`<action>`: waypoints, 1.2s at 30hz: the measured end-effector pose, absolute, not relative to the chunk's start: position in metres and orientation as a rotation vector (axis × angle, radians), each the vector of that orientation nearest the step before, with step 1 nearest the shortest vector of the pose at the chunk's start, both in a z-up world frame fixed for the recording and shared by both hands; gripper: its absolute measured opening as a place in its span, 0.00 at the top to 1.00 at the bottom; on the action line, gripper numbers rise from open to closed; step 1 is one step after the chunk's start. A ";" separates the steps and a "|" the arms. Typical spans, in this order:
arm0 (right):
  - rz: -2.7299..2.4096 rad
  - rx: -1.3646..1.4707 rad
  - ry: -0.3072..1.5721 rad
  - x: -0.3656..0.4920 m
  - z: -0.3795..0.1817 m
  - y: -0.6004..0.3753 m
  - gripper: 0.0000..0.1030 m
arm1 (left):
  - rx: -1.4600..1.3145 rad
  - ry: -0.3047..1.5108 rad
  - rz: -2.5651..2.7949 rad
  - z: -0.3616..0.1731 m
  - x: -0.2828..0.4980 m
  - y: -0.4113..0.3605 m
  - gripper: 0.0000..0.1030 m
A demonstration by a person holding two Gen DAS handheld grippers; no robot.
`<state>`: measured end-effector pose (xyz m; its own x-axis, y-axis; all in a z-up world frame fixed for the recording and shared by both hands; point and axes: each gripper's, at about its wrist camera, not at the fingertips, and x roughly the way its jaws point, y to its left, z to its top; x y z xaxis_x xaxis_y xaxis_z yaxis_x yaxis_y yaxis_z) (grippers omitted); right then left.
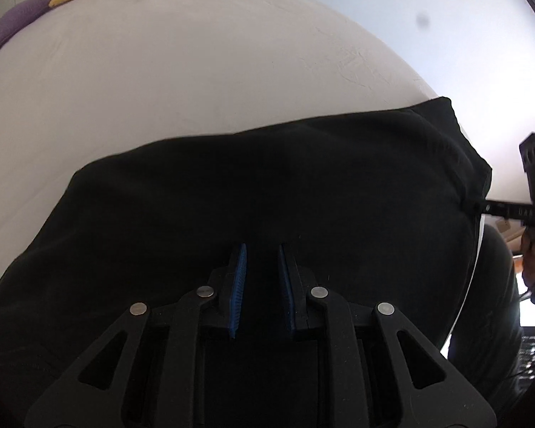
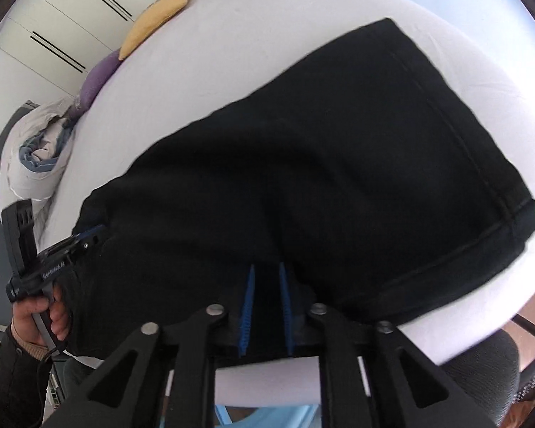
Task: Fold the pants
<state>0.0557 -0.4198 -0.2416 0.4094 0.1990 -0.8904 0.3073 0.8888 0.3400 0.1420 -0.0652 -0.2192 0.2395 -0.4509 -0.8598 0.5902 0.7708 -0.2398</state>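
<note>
Black pants lie folded in a broad slab on the white bed, near its front edge. In the left wrist view my left gripper points down onto the near edge of the pants, with dark cloth pinched between its blue pads. My right gripper is shut on the near edge of the pants, with black fabric between its pads. Each gripper shows in the other's view: the right gripper at the cloth's right edge, the left gripper at its left corner, held by a hand.
A yellow pillow and a purple pillow lie at the far end of the bed, beside a bundle of white bedding. White wardrobe doors stand behind. A grey chair seat sits below the bed's near edge.
</note>
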 end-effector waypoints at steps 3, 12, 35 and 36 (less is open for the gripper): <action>-0.112 0.517 1.164 0.036 -0.226 -0.431 0.94 | 0.152 1.105 -0.676 -0.205 0.111 -0.046 0.83; 0.328 0.787 1.132 0.040 -0.227 -0.341 0.64 | 0.145 1.145 -0.807 -0.205 0.053 -0.010 0.83; 0.265 1.063 1.116 0.032 -0.284 -0.343 0.95 | 0.150 1.214 -0.805 -0.226 0.044 0.037 0.83; 0.261 1.058 1.118 0.029 -0.285 -0.342 0.95 | 0.152 1.217 -0.801 -0.226 0.043 0.040 0.83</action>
<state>0.0289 -0.3417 -0.2848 0.4647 0.6479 -0.6035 0.3134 0.5171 0.7965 0.0434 0.0396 -0.2258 0.1159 -0.4664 -0.8769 0.6209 0.7232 -0.3026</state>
